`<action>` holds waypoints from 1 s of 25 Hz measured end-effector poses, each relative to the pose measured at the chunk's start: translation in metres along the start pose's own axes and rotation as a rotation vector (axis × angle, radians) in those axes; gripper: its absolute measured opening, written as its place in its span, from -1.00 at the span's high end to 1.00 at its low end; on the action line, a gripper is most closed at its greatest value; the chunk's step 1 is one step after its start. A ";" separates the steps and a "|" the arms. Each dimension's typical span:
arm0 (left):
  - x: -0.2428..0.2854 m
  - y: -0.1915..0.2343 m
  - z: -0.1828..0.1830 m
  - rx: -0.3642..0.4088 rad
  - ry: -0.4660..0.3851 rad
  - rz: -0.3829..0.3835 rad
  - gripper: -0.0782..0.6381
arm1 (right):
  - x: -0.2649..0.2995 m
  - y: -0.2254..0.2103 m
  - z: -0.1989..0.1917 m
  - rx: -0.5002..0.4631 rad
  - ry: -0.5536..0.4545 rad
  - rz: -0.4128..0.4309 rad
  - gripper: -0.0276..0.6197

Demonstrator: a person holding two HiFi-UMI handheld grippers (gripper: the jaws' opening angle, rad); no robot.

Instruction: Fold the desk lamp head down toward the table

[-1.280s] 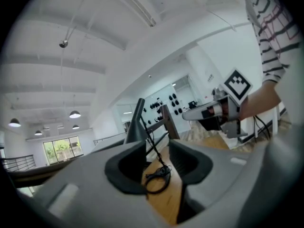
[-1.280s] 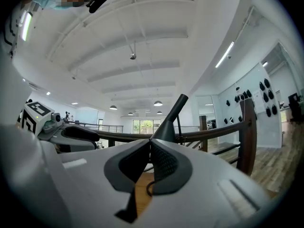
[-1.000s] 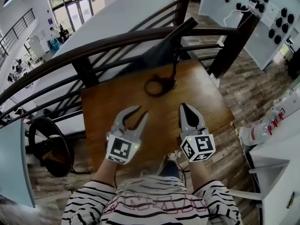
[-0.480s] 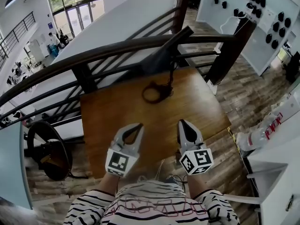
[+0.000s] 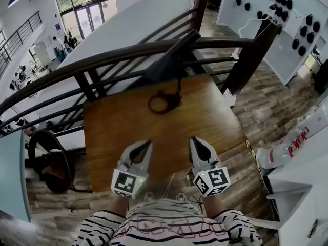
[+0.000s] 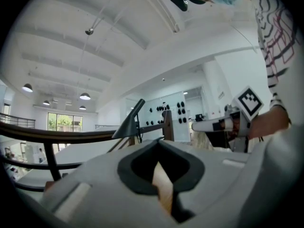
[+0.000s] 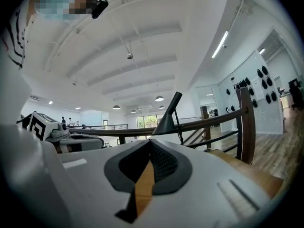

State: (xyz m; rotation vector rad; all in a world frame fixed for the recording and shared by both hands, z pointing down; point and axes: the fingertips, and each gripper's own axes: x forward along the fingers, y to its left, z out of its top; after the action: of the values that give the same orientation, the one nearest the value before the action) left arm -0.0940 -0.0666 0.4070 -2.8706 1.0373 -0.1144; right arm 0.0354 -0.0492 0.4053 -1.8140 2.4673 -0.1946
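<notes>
The black desk lamp stands at the far side of the wooden table, with its ring base flat on the wood. Its cone-shaped head is raised up against the railing; it also shows as the lamp head and the lamp head in the gripper views. My left gripper is shut and empty near the table's near edge, well short of the lamp. My right gripper is beside it, also shut and empty. Both point level at the lamp.
A dark wooden railing curves right behind the table, with a thick post at the right. A white counter with a plastic bottle is at the right. A black round stand sits on the floor at the left.
The left gripper's jaws have gone from open to shut on nothing. Both grippers have drawn back from the lamp toward the near edge of the table.
</notes>
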 end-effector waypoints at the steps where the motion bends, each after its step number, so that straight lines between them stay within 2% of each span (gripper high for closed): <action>1: 0.002 -0.005 0.000 -0.006 0.002 0.005 0.78 | -0.003 -0.003 0.000 0.000 0.002 0.008 0.91; 8: 0.010 -0.032 0.004 -0.030 0.022 0.023 0.78 | -0.019 -0.016 -0.002 -0.007 0.036 0.064 0.91; 17: 0.018 -0.051 0.007 -0.051 0.031 0.039 0.78 | -0.030 -0.029 -0.001 0.012 0.037 0.088 0.91; 25: 0.017 -0.057 0.004 -0.023 0.052 0.052 0.78 | -0.033 -0.028 -0.004 0.018 0.043 0.097 0.91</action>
State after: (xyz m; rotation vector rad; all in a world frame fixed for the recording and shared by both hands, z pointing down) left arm -0.0450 -0.0336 0.4096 -2.8735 1.1284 -0.1760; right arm 0.0708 -0.0258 0.4129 -1.6965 2.5665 -0.2520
